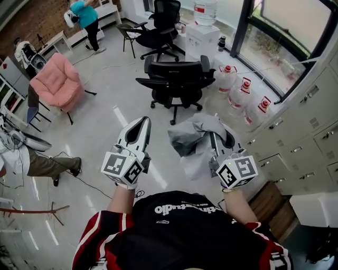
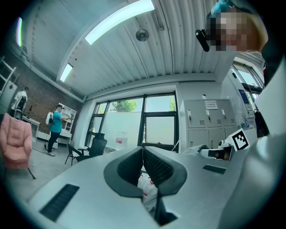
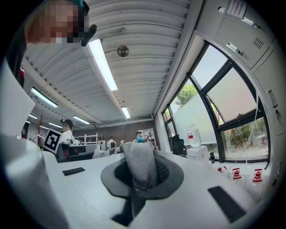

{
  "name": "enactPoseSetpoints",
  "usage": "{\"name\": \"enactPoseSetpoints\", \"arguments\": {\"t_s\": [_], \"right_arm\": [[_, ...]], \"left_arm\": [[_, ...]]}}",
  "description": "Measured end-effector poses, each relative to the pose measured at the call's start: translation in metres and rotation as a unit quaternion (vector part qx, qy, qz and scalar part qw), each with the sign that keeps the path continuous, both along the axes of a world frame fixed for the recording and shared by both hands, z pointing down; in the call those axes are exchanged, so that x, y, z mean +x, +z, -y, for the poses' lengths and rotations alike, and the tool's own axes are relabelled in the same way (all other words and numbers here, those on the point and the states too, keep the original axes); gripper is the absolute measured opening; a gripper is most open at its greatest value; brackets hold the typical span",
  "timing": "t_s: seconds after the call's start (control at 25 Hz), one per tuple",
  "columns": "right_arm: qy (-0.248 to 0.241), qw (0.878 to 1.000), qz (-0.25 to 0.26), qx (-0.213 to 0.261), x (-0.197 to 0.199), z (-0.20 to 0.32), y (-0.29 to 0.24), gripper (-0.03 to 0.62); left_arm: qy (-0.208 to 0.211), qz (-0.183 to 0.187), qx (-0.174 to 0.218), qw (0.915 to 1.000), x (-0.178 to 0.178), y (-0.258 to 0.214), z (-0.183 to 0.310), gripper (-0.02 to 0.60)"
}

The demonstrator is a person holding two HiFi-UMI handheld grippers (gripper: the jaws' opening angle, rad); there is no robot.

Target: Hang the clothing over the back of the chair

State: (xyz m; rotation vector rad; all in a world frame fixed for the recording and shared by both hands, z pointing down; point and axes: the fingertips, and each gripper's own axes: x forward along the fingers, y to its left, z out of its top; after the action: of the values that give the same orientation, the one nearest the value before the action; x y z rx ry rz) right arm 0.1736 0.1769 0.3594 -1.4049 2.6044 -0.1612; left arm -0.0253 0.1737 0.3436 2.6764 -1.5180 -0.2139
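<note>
In the head view, a grey garment (image 1: 190, 137) hangs bunched from my right gripper (image 1: 213, 135), which is shut on a fold of it. The right gripper view shows that grey cloth (image 3: 139, 167) pinched between the pads and rising over the jaws of the right gripper (image 3: 139, 157). My left gripper (image 1: 143, 123) is level beside it, apart from the cloth; in its own view the left gripper (image 2: 142, 154) has its pads together with nothing in them. The black office chair (image 1: 177, 74) stands on the floor straight ahead, beyond both grippers.
A second black chair (image 1: 163, 21) stands farther back and a pink armchair (image 1: 55, 82) at the left. Water jugs (image 1: 243, 92) sit by the window, grey lockers (image 1: 311, 116) line the right wall. A seated person's leg (image 1: 50, 164) is at the left, another person (image 1: 84, 16) stands far back.
</note>
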Motion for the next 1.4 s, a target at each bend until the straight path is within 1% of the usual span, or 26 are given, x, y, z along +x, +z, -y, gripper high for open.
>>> {"name": "enactPoseSetpoints", "arguments": {"t_s": [0.24, 0.4, 0.64, 0.76, 1.04, 1.28, 1.4], "right_arm": [[-0.010, 1.000, 0.002, -0.010, -0.004, -0.004, 0.006, 0.020], [-0.022, 1.000, 0.006, -0.005, -0.005, -0.004, 0.005, 0.020], [-0.023, 1.000, 0.006, -0.013, 0.009, 0.004, 0.009, 0.019], [-0.026, 1.000, 0.003, -0.013, 0.007, 0.011, 0.008, 0.020], [-0.025, 1.000, 0.000, -0.013, 0.003, 0.042, 0.010, 0.020], [-0.026, 1.000, -0.005, -0.013, -0.010, 0.086, 0.008, 0.020], [-0.026, 1.000, -0.004, -0.015, -0.021, 0.113, 0.009, 0.018]], "left_arm": [[-0.007, 0.000, -0.001, 1.0000, 0.002, 0.005, -0.011, 0.025], [-0.013, 0.002, -0.002, 0.9999, 0.004, 0.001, -0.013, 0.025], [-0.018, -0.007, -0.002, 0.9998, 0.017, 0.010, -0.003, 0.025], [-0.013, -0.013, -0.003, 0.9998, 0.019, 0.009, 0.009, 0.025], [-0.001, -0.010, -0.003, 0.9999, 0.024, 0.015, 0.042, 0.025], [-0.003, -0.014, -0.005, 0.9999, 0.007, 0.017, 0.087, 0.025], [-0.002, -0.009, -0.008, 0.9999, -0.002, 0.018, 0.114, 0.025]]}}
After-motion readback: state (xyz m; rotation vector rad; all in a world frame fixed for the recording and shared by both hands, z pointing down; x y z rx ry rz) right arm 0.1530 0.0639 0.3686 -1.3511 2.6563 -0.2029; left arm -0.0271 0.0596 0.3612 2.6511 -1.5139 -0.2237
